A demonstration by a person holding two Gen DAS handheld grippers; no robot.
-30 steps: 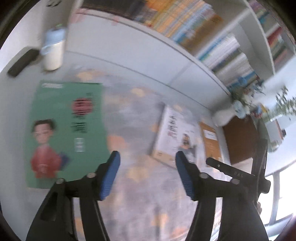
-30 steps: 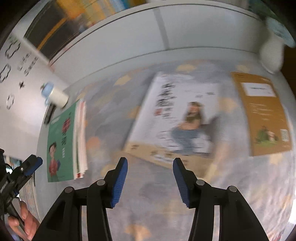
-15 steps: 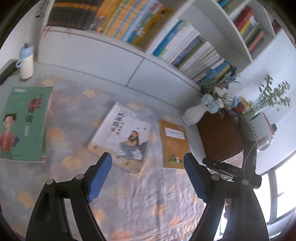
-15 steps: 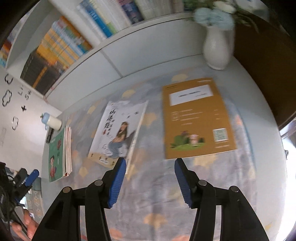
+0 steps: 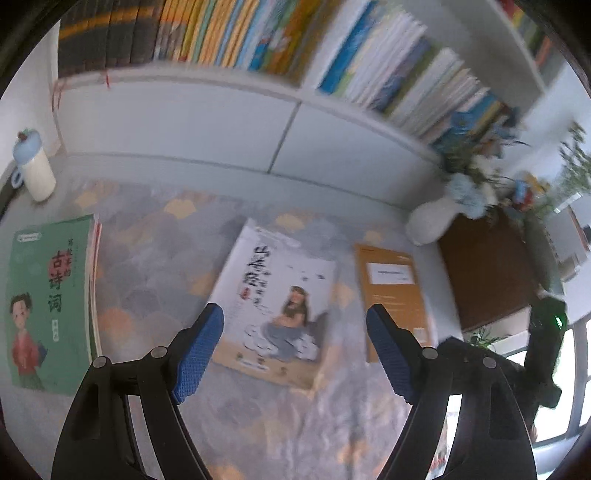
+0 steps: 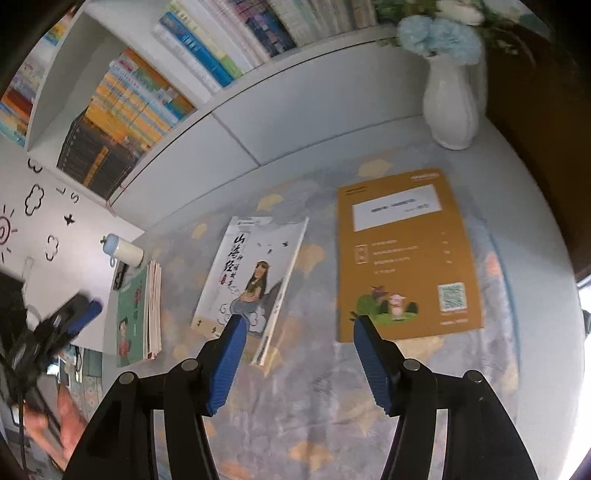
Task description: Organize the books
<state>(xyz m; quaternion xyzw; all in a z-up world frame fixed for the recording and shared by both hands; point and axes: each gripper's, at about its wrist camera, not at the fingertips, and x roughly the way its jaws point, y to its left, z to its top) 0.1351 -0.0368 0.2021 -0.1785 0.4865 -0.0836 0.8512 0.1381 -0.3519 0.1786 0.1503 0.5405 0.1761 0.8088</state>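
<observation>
White vase (image 6: 450, 107) with blue flowers (image 6: 439, 35), upper right. Lidded bottle (image 5: 32, 168) at left edge. Patterned cloth (image 6: 314, 387) covers tabletop.

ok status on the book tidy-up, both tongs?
Left tongs open, empty. Right tongs opening, empty. White book, orange book, green book flat on table. Nothing blocking.

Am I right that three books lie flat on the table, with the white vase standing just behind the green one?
Not quite: the white vase stands behind the orange book, as the right wrist view shows. Behind the green book stands a bottle. Three books do lie flat, the white book between the others.
</observation>
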